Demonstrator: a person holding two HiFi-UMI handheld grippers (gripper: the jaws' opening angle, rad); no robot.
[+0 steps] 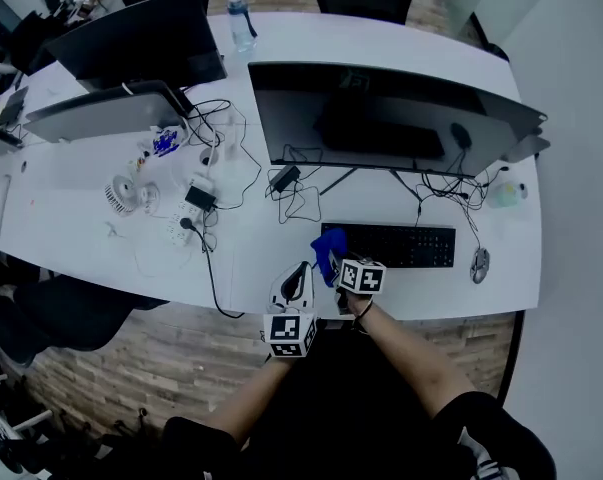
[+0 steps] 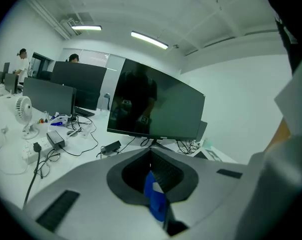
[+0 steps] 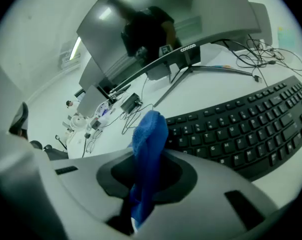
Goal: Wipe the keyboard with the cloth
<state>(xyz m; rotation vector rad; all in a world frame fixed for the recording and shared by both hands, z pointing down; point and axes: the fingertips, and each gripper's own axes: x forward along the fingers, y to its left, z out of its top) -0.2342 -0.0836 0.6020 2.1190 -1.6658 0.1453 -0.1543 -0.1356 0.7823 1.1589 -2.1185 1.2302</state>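
Jaws of your right gripper (image 3: 146, 160) are clamped on the crumpled blue microfibre cloth (image 3: 149, 131), which stands at the left end of the flat black keyboard (image 3: 241, 129) on the white desk (image 3: 211, 86). Your left gripper (image 2: 151, 153) is closed and holds nothing. Wiping looks unstarted, so the whole keyboard remains to do.

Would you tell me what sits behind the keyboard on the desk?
Behind the keyboard lie tangled cables and thin stand legs. The monitor overhangs them, hiding the desk farther back.
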